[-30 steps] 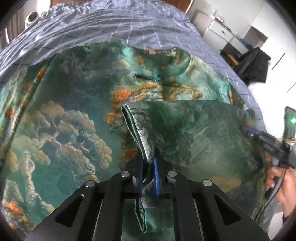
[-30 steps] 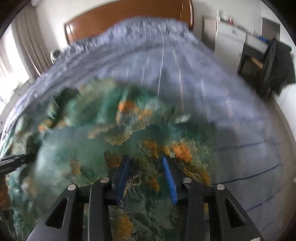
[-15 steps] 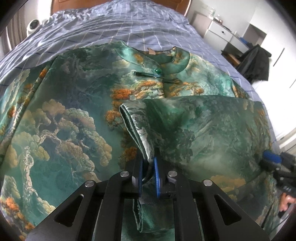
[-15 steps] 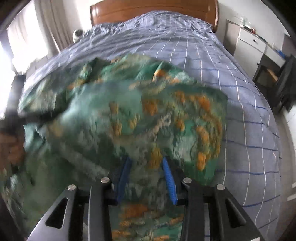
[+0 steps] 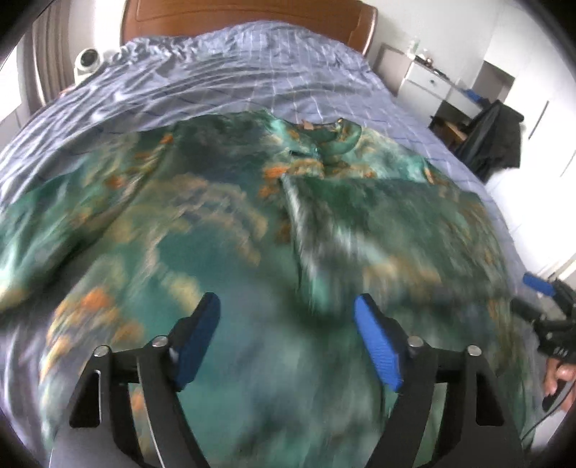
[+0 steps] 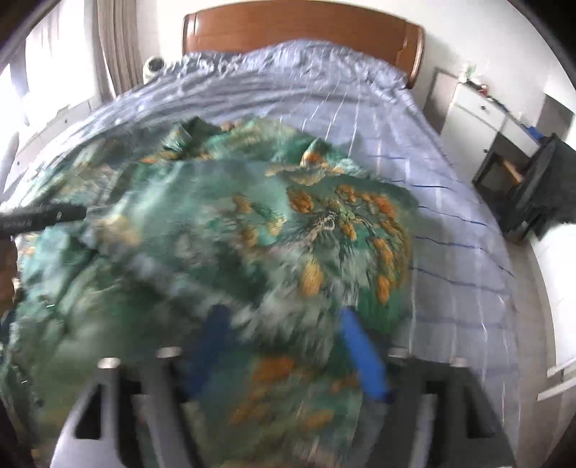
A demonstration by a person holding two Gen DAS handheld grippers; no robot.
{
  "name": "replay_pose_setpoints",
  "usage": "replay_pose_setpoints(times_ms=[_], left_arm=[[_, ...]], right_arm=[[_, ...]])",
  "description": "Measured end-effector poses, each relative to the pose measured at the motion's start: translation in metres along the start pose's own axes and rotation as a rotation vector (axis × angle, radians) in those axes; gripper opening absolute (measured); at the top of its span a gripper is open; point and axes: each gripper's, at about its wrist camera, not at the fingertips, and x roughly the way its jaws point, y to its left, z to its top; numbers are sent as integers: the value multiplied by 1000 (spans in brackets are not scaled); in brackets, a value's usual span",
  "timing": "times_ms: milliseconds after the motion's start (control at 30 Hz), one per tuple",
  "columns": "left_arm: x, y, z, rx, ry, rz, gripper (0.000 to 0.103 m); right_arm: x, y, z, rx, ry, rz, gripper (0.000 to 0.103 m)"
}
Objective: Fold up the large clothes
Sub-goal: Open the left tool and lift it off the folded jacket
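- The left gripper now has its jaws wide apart; half a second ago they pinched the folded edge of the garment, and they have just been opening. Nothing is between the blue pads now.
- The right gripper has also just been opening; its jaws stand apart above the cloth and seem to hold nothing, though this view is blurred.
- The folded flap, held up before, now lies flat over the garment's right part.
- The garment, green with orange pattern, is spread on the bed, collar toward the headboard.
- The bed has a blue checked cover.
- A white cabinet stands at the right wall, with a dark chair near it.
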Motion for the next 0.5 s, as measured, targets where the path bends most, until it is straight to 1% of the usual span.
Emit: replay_pose_setpoints(times_ms=[100,167,233,367,400,500], left_arm=[[-35,14,-35,-32,-13,-16,84],[-56,23,-56,-65,-27,-10,86],[-72,30,-73,-88,-37,1,86],[-87,39,-86,-85,-46,29,86],[-89,43,-88,-90,-50,37,87],[-92,55,-93,-123,-55,50,87]], right_arm=[[-39,17,-24,50,-73,1,81],[-64,34,-43,81,-121,25,81],[-80,52,-61,103,-154,37,81],[-98,87,-93,137,-169,53,81],[-102,97,-100,149,-169,69,81],[-112,116,-111,148,-183,99,81]])
